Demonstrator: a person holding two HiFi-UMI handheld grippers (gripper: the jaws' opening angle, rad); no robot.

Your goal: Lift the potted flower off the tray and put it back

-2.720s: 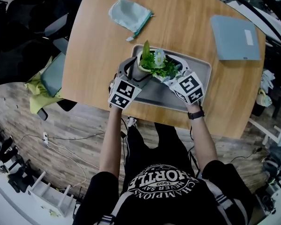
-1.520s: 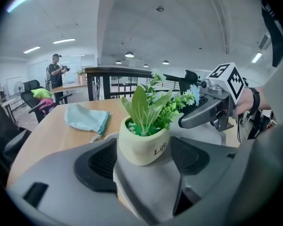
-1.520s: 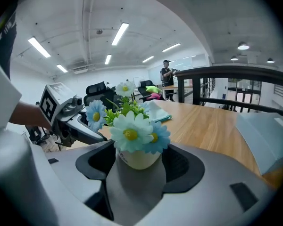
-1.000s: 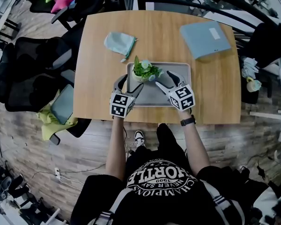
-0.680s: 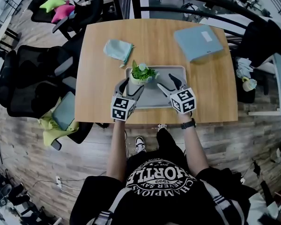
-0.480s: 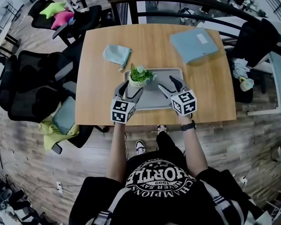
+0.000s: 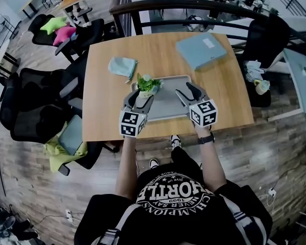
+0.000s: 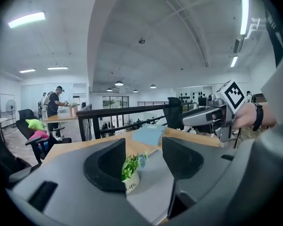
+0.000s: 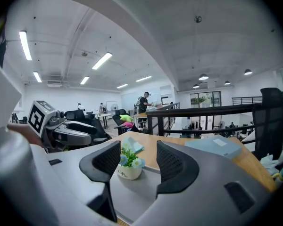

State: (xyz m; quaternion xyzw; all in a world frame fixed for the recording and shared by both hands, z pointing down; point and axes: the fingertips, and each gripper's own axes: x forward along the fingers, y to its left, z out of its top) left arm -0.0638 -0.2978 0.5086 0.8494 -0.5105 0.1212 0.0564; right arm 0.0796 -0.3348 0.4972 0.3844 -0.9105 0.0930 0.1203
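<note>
The wooden worktop [image 7: 104, 93] carries a grey tray [image 7: 166, 98], with a blue folder [image 7: 200, 50] lying beyond it. The left tongs [image 7: 137, 97] and right tongs [image 7: 187, 91] hover over the tray's near side. Both have just been closing, but their jaws stand apart, released, with nothing between them. The potted flower [image 7: 146, 86] stands upright in the tray's far-left corner, touched by neither tongs.
</note>
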